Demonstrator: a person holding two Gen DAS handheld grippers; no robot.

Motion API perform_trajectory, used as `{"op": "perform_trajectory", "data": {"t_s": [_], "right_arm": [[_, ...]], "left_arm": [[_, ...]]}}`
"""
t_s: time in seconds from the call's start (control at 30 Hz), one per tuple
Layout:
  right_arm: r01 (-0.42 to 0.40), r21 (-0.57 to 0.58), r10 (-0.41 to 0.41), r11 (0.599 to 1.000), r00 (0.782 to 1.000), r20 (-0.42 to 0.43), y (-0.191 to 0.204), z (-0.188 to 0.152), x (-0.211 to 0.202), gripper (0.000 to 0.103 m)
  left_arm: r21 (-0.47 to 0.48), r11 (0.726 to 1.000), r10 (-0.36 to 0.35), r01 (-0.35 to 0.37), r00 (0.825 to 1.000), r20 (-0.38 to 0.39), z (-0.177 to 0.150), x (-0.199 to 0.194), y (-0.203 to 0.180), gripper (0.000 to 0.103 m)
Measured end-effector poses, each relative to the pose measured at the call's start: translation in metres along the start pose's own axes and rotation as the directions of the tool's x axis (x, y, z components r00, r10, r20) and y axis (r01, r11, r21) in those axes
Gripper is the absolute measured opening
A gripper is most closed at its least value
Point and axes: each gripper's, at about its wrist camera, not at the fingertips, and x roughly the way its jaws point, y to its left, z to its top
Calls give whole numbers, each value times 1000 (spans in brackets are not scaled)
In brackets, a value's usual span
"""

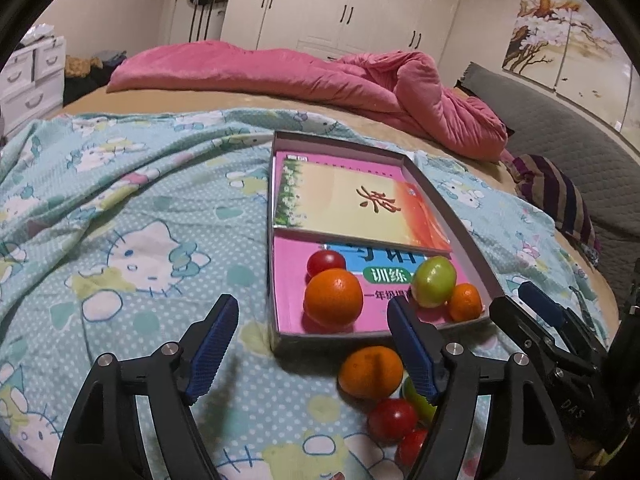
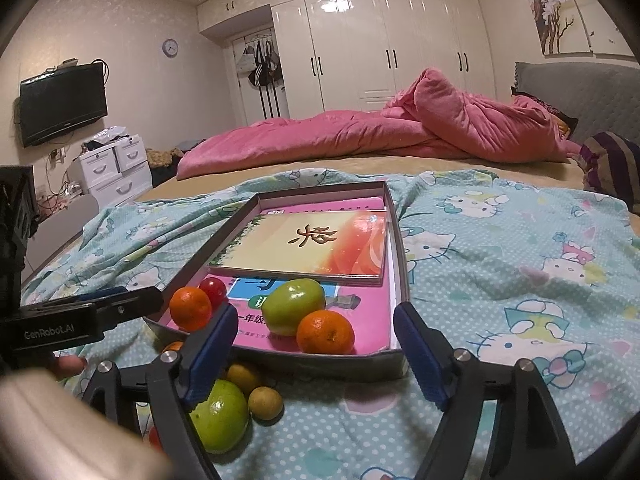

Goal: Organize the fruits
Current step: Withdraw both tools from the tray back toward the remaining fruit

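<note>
Here, tangerine [image 2: 325, 332] beyond open right hand-held gripper [image 2: 316, 350].

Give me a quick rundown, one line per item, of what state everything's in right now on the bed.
Left tongs: open, empty.
Right tongs: open, empty.
Box: lidless, holding books and four fruits.
Top book: closed, flat.
Green fruit in the box: resting on the pink book.
Orange on the blanket: outside the box.
Pink quilt: rumpled.

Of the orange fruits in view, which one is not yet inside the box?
The orange fruit lying on the blanket just outside the box's near wall. The other two, a larger one and a smaller one, sit inside the box on the pink book.
</note>
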Motion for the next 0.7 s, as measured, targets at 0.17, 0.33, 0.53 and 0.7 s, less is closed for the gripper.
{"op": "perform_trajectory", "data": {"t_s": [0.17, 0.33, 0.53, 0.7], "right_arm": [[-10, 2, 10, 1000, 1000, -5, 1, -1, -4, 81], [-34, 0, 34, 999, 999, -20, 3, -3, -8, 84], [-52, 13, 53, 999, 998, -47, 5, -7, -14, 85], [-69, 19, 70, 997, 995, -75, 5, -11, -16, 85]], "left_arm": [[1, 1000, 5, -5, 1000, 7, -3, -6, -1, 78], [22, 1000, -1, 1, 1000, -7, -9, -11, -6, 78], [54, 999, -5, 8, 999, -48, -24, -17, -13, 78], [69, 997, -19, 23, 997, -69, -34, -21, -17, 78]]}}
